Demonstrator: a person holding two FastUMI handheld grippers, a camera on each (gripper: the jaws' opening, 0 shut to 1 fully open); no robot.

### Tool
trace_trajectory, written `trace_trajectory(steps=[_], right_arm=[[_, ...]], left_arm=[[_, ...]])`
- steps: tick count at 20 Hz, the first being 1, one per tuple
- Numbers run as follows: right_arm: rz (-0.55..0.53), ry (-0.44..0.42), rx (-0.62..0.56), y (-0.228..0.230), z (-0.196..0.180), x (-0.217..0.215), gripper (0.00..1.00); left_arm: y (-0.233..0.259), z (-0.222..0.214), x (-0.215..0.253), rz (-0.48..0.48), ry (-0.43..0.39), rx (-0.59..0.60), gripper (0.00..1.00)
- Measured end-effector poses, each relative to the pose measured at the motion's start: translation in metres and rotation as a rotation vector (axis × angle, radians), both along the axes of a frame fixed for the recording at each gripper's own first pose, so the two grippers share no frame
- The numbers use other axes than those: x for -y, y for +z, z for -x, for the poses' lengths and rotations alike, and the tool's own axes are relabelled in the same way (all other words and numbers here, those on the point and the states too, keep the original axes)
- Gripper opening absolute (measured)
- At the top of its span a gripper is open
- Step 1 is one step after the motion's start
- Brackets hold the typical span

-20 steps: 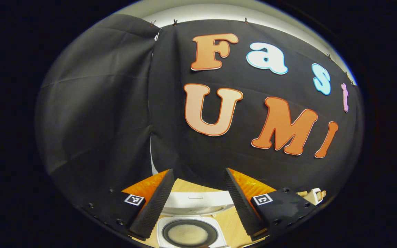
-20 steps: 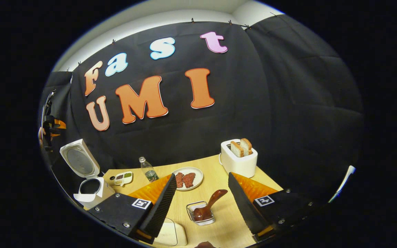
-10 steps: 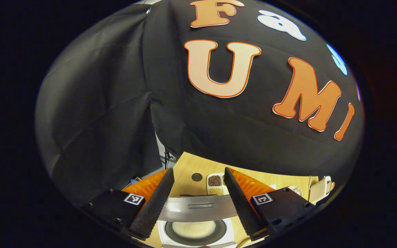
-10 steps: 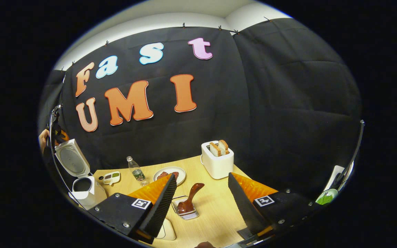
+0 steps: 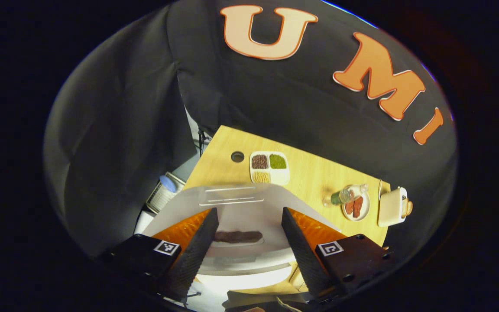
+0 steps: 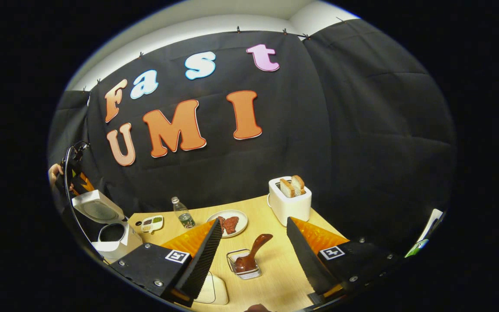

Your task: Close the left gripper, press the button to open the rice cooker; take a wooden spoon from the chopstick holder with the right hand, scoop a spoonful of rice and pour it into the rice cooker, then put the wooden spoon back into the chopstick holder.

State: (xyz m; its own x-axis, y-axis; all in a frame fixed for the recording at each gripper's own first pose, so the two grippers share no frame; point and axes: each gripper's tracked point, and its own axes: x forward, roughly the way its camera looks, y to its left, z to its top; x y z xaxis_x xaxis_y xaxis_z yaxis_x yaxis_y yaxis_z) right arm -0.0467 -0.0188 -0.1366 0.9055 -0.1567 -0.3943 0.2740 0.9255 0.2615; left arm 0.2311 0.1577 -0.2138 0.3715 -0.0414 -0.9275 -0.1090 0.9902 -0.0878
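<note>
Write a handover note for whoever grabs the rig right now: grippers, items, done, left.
Left gripper: open, empty, just above the rice cooker's lid.
Right gripper: open, empty, above the table, pointing toward the spoon.
Rice cooker: at the table's left end, lid tilted partway over the pot.
Wooden spoon: standing in the chopstick holder, untouched.
Done: cooker unlatched. Can't tell whether any rice has been poured in.
Left: check the pot; if there is none, raise the lid, scoop, pour, return the spoon.
</note>
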Motion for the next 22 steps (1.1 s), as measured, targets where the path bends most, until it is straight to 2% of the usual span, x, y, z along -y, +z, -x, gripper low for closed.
trace_trajectory(steps=[6, 11, 14, 16, 19, 22], right_arm=[[-0.017, 0.064, -0.007, -0.012, -0.018, -0.015, 0.94], [-0.008, 0.112, -0.026, -0.018, -0.025, -0.027, 0.94], [-0.001, 0.135, -0.025, -0.016, -0.033, -0.036, 0.94], [0.014, 0.154, -0.027, -0.016, -0.037, -0.042, 0.94], [0.029, 0.182, -0.022, -0.013, -0.044, -0.057, 0.94], [0.082, 0.182, 0.008, -0.004, -0.055, -0.062, 0.94]], left_arm=[[-0.045, 0.050, 0.008, -0.008, 0.001, -0.106, 1.00], [-0.090, 0.082, 0.006, 0.011, 0.056, -0.217, 0.99], [-0.125, 0.100, -0.002, -0.015, 0.094, -0.286, 0.99], [-0.132, 0.099, -0.007, -0.050, 0.090, -0.258, 1.00], [-0.129, 0.102, -0.006, -0.053, 0.084, -0.233, 1.00], [-0.125, 0.096, -0.003, -0.037, 0.074, -0.118, 1.00]])
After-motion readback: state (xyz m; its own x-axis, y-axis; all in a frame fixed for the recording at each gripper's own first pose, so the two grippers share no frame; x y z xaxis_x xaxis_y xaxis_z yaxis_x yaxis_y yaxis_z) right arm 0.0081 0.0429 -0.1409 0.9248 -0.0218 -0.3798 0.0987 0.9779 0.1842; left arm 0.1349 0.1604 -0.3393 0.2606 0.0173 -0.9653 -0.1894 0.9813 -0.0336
